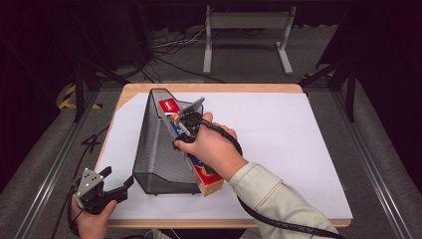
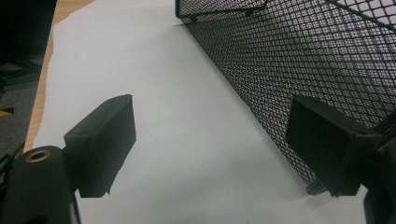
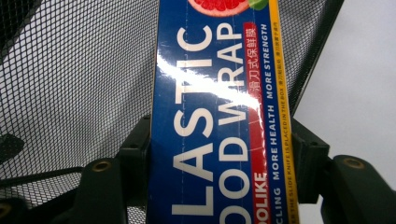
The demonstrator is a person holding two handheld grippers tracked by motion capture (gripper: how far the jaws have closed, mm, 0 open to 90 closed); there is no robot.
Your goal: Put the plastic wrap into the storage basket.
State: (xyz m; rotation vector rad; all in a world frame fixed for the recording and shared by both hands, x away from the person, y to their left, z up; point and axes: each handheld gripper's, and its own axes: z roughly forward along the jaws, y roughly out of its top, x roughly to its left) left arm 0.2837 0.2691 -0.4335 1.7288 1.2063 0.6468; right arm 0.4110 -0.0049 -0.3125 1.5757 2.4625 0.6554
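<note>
Right gripper (image 3: 219,158) clamps wrap box (image 3: 215,116) against mesh basket (image 1: 159,149).

The middle-left of the white sheet (image 1: 298,149) is occupied by the black mesh basket (image 1: 159,149). Its open right side is blocked by the long plastic-wrap box (image 3: 215,121), which is clamped between the jaws of the right gripper (image 1: 186,124). Right of the basket, bare sheet is left free up to the table edge. At the basket's near-left corner, passage is narrowed by the left gripper (image 2: 210,140), whose jaws are held apart just beside the mesh wall.
</note>
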